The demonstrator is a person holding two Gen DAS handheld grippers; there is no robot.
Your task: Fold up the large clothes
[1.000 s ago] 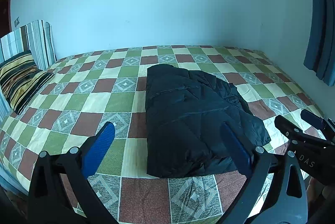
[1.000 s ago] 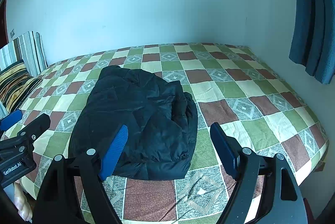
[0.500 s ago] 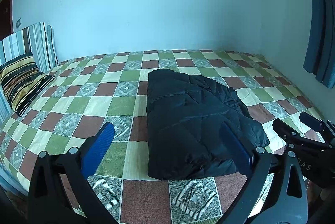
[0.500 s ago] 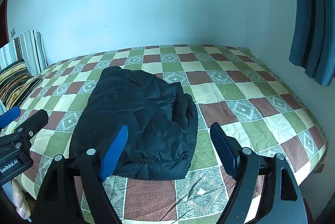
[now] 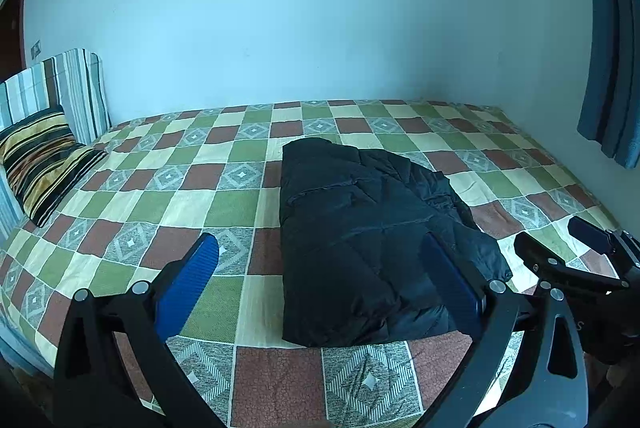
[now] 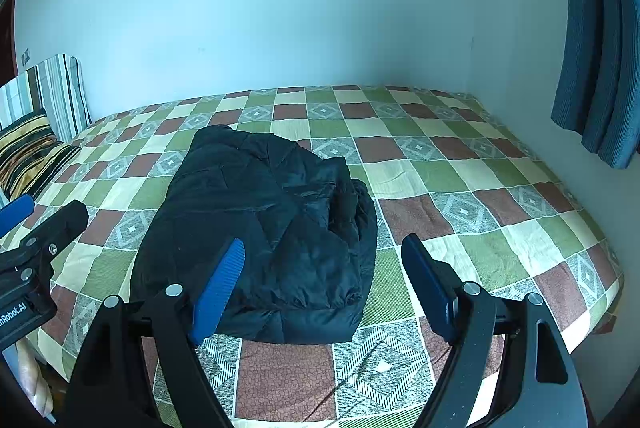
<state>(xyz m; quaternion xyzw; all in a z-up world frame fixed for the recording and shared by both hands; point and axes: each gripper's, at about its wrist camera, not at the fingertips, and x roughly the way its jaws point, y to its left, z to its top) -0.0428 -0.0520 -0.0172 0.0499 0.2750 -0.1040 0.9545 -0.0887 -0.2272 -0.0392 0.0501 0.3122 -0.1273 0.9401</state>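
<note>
A black quilted jacket (image 5: 372,236) (image 6: 264,228) lies folded into a compact block on the checked bedspread (image 5: 168,199) (image 6: 472,179), near the bed's front edge. My left gripper (image 5: 320,268) hovers open above the front of the bed, its blue pads wide apart with nothing between them. My right gripper (image 6: 324,268) is open too, held over the jacket's near right corner without touching it. Each gripper shows at the edge of the other's view: the right gripper (image 5: 568,260) and the left gripper (image 6: 36,228).
A striped pillow (image 5: 40,159) (image 6: 28,147) leans at the left against a striped headboard cushion (image 5: 60,87). Blue curtains (image 5: 608,47) (image 6: 600,47) hang at the right. A pale wall runs behind the bed. A bit of a hand (image 6: 34,372) shows at lower left.
The left view has tilted up very slightly, so the jacket sits a little lower in it. Jacket and both grippers are otherwise as before.
</note>
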